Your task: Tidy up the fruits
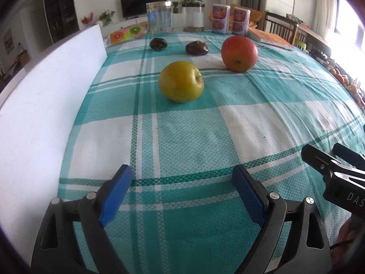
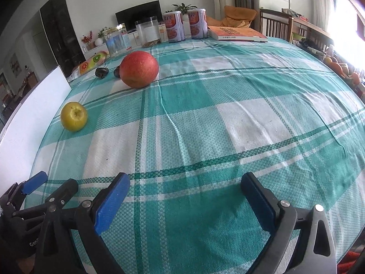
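A yellow apple [image 1: 181, 81] [image 2: 74, 116] lies on the green and white checked tablecloth [image 1: 205, 137] [image 2: 216, 125]. Behind it to the right sits a red apple [image 1: 239, 53] [image 2: 139, 69]. Two small dark brown fruits [image 1: 158, 44] [image 1: 196, 48] lie farther back; in the right wrist view one dark fruit [image 2: 101, 72] shows and the other is mostly hidden behind the red apple. My left gripper [image 1: 183, 180] is open near the table's front, well short of the yellow apple, nothing between its blue pads. My right gripper [image 2: 184, 188] is open over bare cloth, to the right of the left one.
A white board [image 1: 45, 114] [image 2: 34, 105] stands along the left edge. At the back stand two clear jars [image 1: 159, 17] [image 1: 193, 16], two printed cans [image 1: 220, 18] [image 1: 240, 20], a book [image 2: 237, 33] and a fruit-printed packet [image 1: 124, 34]. Chairs stand at the far right.
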Tool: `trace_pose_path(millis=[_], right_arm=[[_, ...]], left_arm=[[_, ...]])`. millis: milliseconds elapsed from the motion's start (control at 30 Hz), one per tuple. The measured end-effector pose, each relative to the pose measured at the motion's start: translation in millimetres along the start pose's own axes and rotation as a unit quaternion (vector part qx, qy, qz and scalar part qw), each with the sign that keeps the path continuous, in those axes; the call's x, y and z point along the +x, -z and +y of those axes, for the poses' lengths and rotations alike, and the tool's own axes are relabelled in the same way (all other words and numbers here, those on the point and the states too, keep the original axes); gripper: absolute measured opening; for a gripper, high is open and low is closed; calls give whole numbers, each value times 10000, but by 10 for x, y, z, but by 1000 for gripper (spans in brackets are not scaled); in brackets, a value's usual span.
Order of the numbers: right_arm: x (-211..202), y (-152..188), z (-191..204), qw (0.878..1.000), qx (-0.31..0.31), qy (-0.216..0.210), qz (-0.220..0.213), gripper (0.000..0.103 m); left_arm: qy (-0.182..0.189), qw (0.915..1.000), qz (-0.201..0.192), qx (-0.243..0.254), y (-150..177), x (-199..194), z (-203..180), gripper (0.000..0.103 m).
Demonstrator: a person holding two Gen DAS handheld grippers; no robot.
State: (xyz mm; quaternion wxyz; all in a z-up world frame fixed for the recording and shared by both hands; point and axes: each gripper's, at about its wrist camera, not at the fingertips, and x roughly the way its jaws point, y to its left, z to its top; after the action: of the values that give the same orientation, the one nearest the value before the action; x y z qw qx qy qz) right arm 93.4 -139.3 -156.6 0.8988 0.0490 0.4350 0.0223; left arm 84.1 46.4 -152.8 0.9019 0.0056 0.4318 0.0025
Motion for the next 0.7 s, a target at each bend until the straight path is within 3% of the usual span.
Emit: trace_pose_path(millis=[700], right_arm=[[45,12,111,9988,-342,283,188,103]], left_arm=[[-7,10000,-3,3,2,-3,-6,92]])
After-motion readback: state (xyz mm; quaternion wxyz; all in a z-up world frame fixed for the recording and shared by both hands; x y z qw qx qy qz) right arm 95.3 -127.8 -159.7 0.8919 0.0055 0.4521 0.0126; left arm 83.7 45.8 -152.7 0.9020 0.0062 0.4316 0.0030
